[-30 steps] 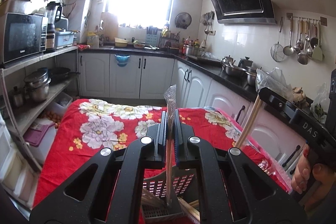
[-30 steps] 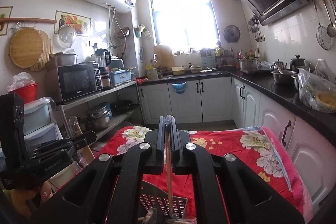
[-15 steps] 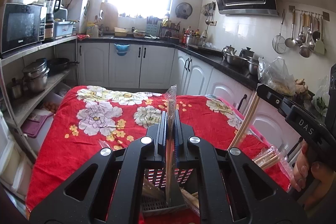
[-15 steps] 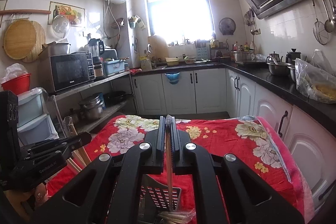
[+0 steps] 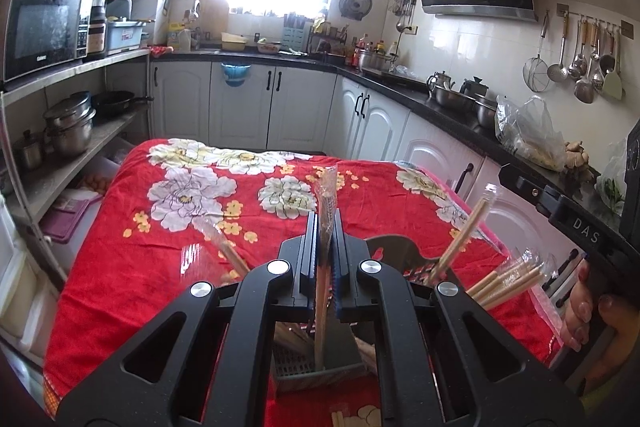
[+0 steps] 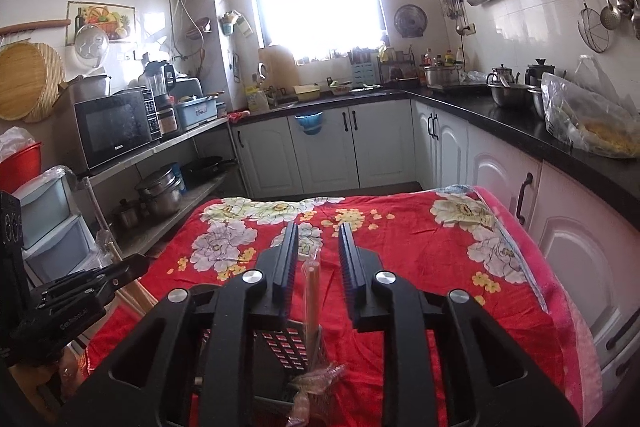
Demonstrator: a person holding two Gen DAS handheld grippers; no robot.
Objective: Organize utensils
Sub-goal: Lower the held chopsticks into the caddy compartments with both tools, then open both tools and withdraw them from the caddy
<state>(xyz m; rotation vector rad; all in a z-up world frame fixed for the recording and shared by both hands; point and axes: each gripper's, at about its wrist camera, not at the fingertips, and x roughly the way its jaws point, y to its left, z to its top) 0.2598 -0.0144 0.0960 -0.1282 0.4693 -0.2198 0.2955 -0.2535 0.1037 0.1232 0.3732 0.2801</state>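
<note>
In the left wrist view my left gripper [image 5: 325, 227] is shut on a plastic-wrapped pair of chopsticks [image 5: 327, 195]. The pair stands upright with its lower end inside the grey slotted utensil holder [image 5: 400, 247]. More wrapped chopsticks [image 5: 460, 243] lean in the holder to the right. In the right wrist view the jaws of my right gripper [image 6: 318, 239] are opening. Another wrapped pair of chopsticks [image 6: 311, 287] stands free between them, touching neither pad. Its foot rests in the holder [image 6: 280, 347].
The holder stands on a table under a red floral cloth [image 5: 160, 267]. White cabinets and a black counter [image 5: 440, 107] run along the right. A shelf rack with pots [image 5: 68, 131] and a microwave [image 5: 40, 27] is on the left. A hand [image 5: 580, 311] grips the right tool.
Both grippers have sunk toward the holder. The right jaws have parted and let go of their chopsticks, which now stand in the holder. The left grip is unchanged.
</note>
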